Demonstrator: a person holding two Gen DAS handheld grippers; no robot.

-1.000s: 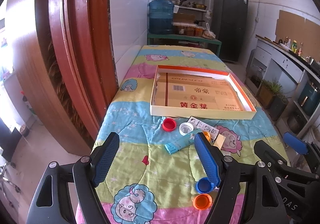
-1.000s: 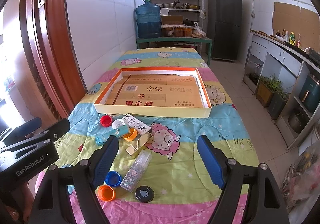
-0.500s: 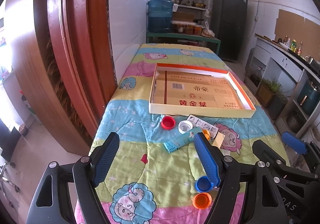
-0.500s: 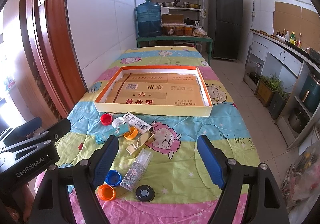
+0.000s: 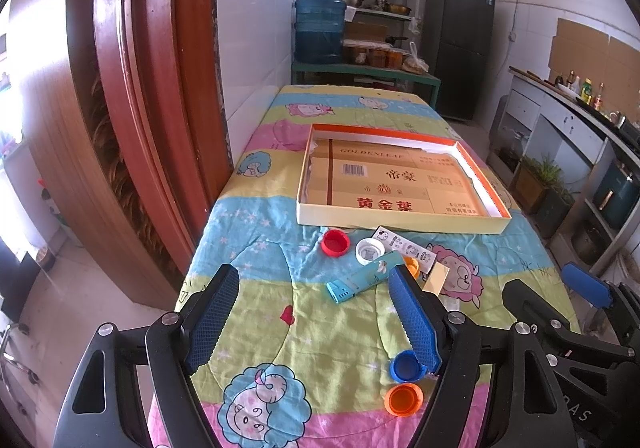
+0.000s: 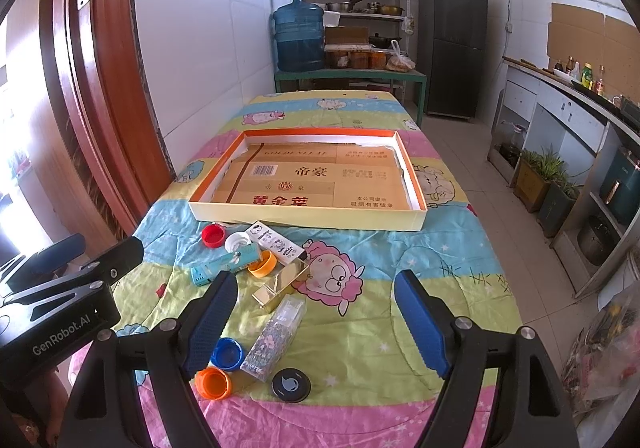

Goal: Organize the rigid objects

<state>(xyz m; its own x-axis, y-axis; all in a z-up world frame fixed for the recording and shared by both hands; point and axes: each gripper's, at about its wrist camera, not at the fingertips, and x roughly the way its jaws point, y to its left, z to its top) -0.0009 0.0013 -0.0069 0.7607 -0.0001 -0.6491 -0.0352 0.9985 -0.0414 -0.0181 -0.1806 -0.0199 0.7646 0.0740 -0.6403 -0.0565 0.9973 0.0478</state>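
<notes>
so: left gripper (image 5: 314, 312) jaws spread wide, nothing held, hung above the near end of the quilt-covered table (image 5: 348, 328). right gripper (image 6: 316, 320) same, wide apart & empty, over the clutter's right side. both prob. parked high to survey before a first pick, judging by the untouched pile.

outward from the jaws: blue cap (image 6: 227, 353) & orange cap (image 6: 213, 383) touching each other near the table's front edge, black round lid (image 6: 291, 385) just beside, clear glitter box (image 6: 276, 332) lying on its side between them. farther on, gold box (image 6: 282, 283), teal lighter-like case (image 6: 226, 262), second orange cap (image 6: 263, 263), white patterned box (image 6: 276, 243), white cap (image 6: 238, 241), red cap (image 6: 213, 236), all bunched close to the front wall of the shallow cardboard tray (image 6: 306, 218). tray lay flat, open side up, nothing loose inside, likely the sorting target, w/ items dumped right before it for a short carry.

hard to make out: in left view right finger covered part of blue cap & most of gold box; black lid & glitter box not seen there. second orange cap half hidden under teal case. print on small boxes unreadable. table's near edge cut off by gripper bodies.
</notes>
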